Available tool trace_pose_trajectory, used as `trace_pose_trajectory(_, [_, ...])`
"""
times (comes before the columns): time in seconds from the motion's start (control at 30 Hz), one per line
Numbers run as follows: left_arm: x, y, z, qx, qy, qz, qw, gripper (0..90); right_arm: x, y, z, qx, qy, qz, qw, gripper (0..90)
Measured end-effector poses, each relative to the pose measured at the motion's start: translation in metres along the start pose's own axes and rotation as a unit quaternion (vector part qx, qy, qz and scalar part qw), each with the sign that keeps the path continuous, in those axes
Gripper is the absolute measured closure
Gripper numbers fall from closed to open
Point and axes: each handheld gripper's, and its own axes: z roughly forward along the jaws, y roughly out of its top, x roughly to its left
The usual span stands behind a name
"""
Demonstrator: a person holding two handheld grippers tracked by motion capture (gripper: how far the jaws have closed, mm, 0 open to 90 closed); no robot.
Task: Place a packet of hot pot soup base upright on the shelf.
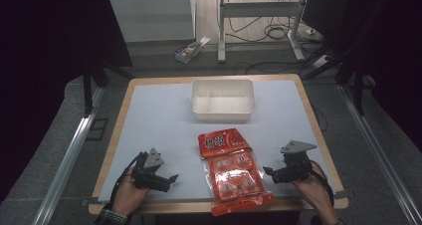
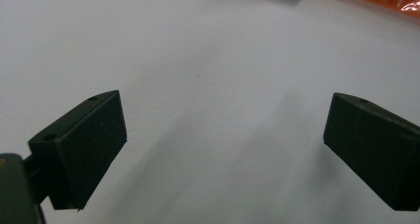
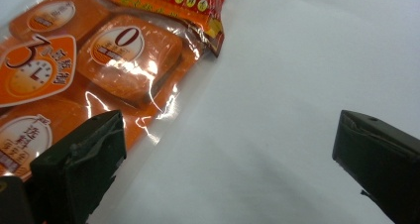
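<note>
Behind the table we are seeing a dim room with a grey floor, metal legs of a desk, loose cables and a small carton in the upper middle of the frame. A white sheet is covering the table top.

Near the far edge, in the upper centre, a white tub with two compartments is standing. Below it, in the lower centre, an orange packet of wrapped pieces is lying flat, its near end reaching over the table edge.

We are holding the left gripper at the lower left, near the packet and apart from it; in the left gripper view its jaws are standing wide apart over bare sheet. The right gripper is hovering at the lower right, just beside the packet. In the right gripper view its jaws are also standing apart, one of them over the clear border of the packet.
</note>
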Motion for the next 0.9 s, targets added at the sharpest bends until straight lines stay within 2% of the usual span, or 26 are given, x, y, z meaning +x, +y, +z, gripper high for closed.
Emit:
trace_pose_trajectory(0.07, [-0.0002, -0.0002, 0.0009, 0.003, 0.0, 0.002, 1.0, 3.2, 0.0016, -0.0021, 0.0033, 0.012, -0.001, -0.013, 0.9998, 0.0])
trace_pose_trajectory(0.13, [-0.0008, -0.0002, 0.0015, 0.005, -0.001, 0.005, 1.0, 3.2, 0.0026, -0.003, 0.0044, 0.017, 0.0, -0.014, 0.9998, 0.0])
trace_pose_trajectory(0.27, [-0.0017, 0.0001, 0.0017, 0.005, -0.002, 0.009, 0.9999, 3.2, 0.003, -0.0024, 0.0041, 0.013, -0.001, -0.017, 0.9998, 0.0])
trace_pose_trajectory(0.63, [-0.0021, 0.0001, 0.0023, 0.007, -0.001, 0.013, 0.9999, 3.6, 0.0033, -0.0031, 0.0063, 0.024, 0.018, -0.008, 0.9995, 2.1])
trace_pose_trajectory(0.73, [-0.0024, 0.0, 0.0024, 0.008, -0.001, 0.014, 0.9999, 3.7, 0.0051, -0.0016, 0.0067, 0.038, 0.009, 0.002, 0.9992, 9.4])
trace_pose_trajectory(0.77, [-0.0024, 0.0, 0.0024, 0.008, -0.001, 0.014, 0.9999, 3.7, 0.0051, -0.0016, 0.0067, 0.038, 0.009, 0.002, 0.9992, 9.4])
trace_pose_trajectory(0.83, [-0.0025, 0.0, 0.0024, 0.008, -0.001, 0.014, 0.9999, 3.7, 0.007, -0.0006, 0.0049, 0.039, 0.005, -0.001, 0.9992, 18.7])
trace_pose_trajectory(0.87, [-0.0025, 0.0, 0.0023, 0.007, -0.001, 0.014, 0.9999, 3.7, 0.0084, 0.0006, 0.0024, 0.037, 0.005, -0.005, 0.9993, 28.2])
trace_pose_trajectory(0.9, [-0.0025, 0.0001, 0.0023, 0.007, -0.001, 0.014, 0.9999, 3.7, 0.0084, 0.0006, 0.0024, 0.037, 0.005, -0.005, 0.9993, 28.2])
